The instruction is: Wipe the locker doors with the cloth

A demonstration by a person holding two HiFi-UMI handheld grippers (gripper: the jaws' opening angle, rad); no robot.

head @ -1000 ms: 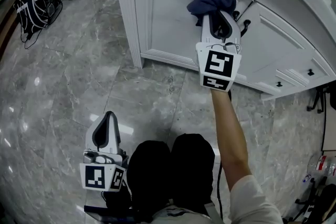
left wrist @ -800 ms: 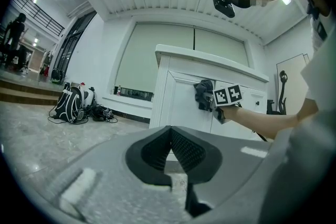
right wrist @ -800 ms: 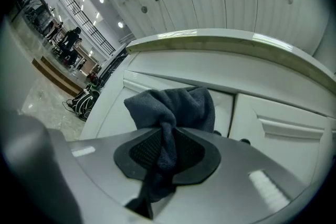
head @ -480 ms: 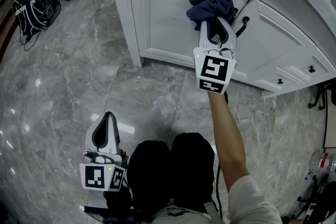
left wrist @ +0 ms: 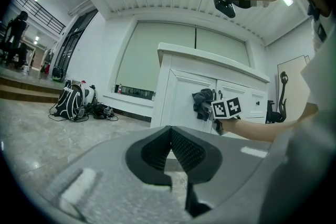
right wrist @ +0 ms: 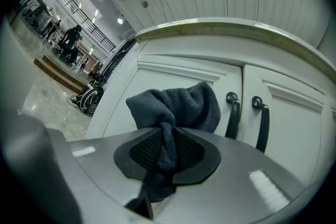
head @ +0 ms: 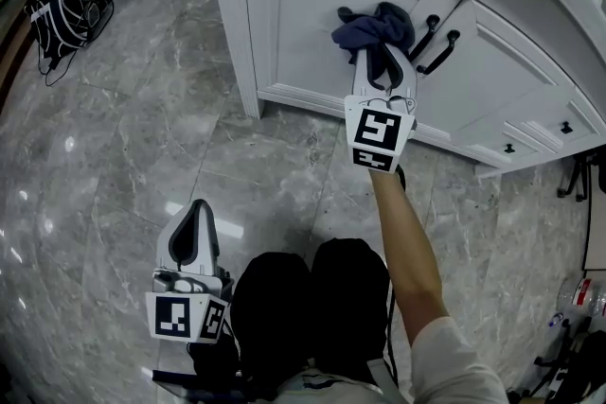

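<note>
Your right gripper [head: 381, 61], pads pinching the dark cloth [head: 375, 24], has dragged it down the left locker door [head: 303, 24] just beside the black handles [head: 423, 35], so a downward wipe stroke looks underway; left gripper [head: 197, 220] sits idle by your legs, tongs pressed together, empty.

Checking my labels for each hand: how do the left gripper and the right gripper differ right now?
The right gripper is shut on the dark cloth; the left gripper is shut with nothing between its jaws. The right gripper is up at the white locker door; the left gripper hangs low over the marble floor beside the person's legs. Both point toward the locker.
</note>
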